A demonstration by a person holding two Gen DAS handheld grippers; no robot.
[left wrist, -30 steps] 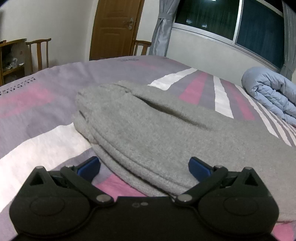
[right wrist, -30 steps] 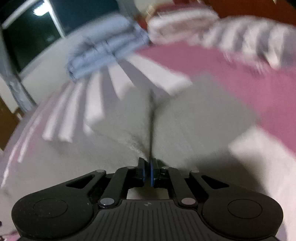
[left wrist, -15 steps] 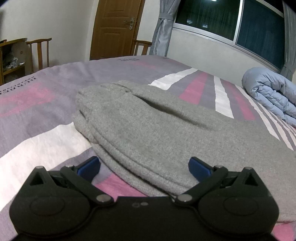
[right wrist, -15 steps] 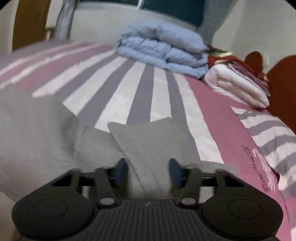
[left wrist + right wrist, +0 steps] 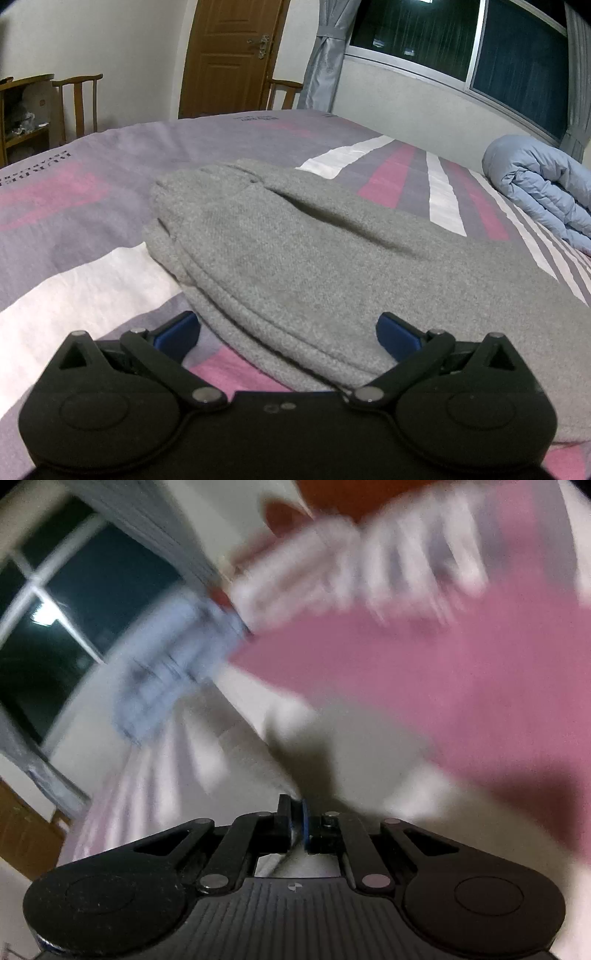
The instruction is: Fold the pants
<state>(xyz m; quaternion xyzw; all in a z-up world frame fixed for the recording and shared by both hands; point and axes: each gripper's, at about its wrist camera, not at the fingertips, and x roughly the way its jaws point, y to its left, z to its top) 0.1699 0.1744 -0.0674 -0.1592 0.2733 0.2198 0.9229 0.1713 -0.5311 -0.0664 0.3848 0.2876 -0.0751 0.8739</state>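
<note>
the gray pants (image 5: 295,266) lay folded in a thick bundle on the striped bed (image 5: 74,221), their long axis running away and to the right of the left gripper (image 5: 288,332), which hung released with the near hem between its blue pads. the right gripper (image 5: 297,821) was clenched; through the blur i couldn't tell whether cloth was caught in it.
</note>
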